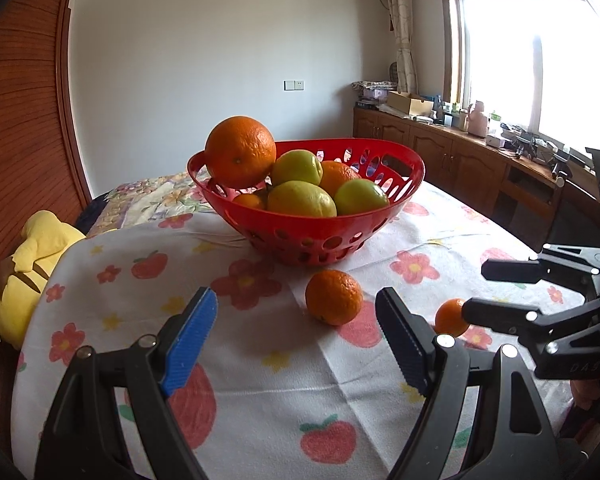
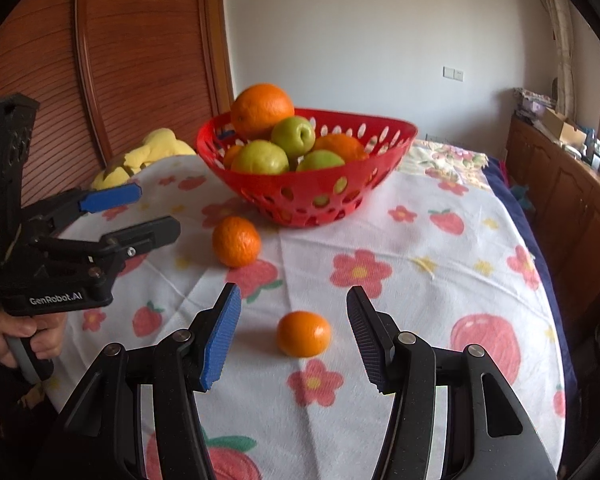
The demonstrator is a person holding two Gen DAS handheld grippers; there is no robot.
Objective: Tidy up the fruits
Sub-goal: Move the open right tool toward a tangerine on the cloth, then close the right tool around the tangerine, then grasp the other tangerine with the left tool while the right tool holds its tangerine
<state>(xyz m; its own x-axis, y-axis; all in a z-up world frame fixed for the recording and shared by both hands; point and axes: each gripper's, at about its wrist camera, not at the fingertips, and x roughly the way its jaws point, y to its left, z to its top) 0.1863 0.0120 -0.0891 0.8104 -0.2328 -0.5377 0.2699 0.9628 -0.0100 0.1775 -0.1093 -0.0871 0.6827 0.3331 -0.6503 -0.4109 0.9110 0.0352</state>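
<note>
Right wrist view: small orange mandarin on the flowered counter, in front of the red basket, just ahead of the right gripper, released, nothing clamped. Left gripper also released, near larger mandarin. Basket fruit partly hidden by rim.

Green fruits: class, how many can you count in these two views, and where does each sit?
3, all in the red basket: one at the front left, one higher behind it, one at the front right. More may be hidden underneath.
</note>
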